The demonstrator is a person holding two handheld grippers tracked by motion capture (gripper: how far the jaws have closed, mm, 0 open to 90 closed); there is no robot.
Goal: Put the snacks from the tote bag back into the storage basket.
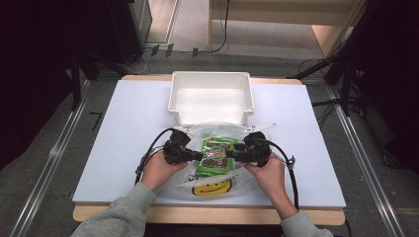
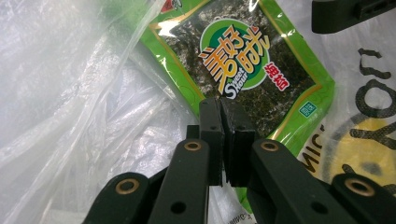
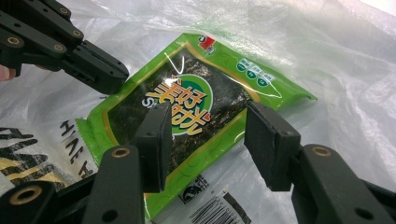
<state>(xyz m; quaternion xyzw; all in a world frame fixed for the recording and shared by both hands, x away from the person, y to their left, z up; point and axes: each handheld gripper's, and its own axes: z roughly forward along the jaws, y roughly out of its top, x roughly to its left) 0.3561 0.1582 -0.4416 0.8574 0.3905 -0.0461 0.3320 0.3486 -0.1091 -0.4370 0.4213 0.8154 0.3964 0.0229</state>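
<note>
From the high view, a green seaweed snack packet [image 1: 216,156] lies flat on a clear plastic bag [image 1: 197,132] with a yellow smiley print, in the middle of the white table [image 1: 123,128], just in front of an empty white bin [image 1: 211,97]. The left gripper [image 1: 196,156] and right gripper [image 1: 232,156] close in on it from either side, each held in a hand; at this size the gap of either pair of fingers is hard to read. In the left gripper view the fingers [image 2: 212,135] are pressed together, apparently on a fold of bag film, though the film between the pads is too thin and clear to be sure; they sit at the packet's lower edge [image 2: 243,70], and the other gripper's tip cuts in at the top right. In the right gripper view the fingers [image 3: 154,140] stand wide apart, straddling the packet [image 3: 196,107] without touching it. The packet looks light, thin and glossy, likely slippery and holding brittle sheets, so a sealed edge seems the safest place to pinch. The bag is soft and crinkly and will bunch. Whether the packet lies on the bag or partly inside it is unclear, and part of the bag's print is covered by the packet.
</note>
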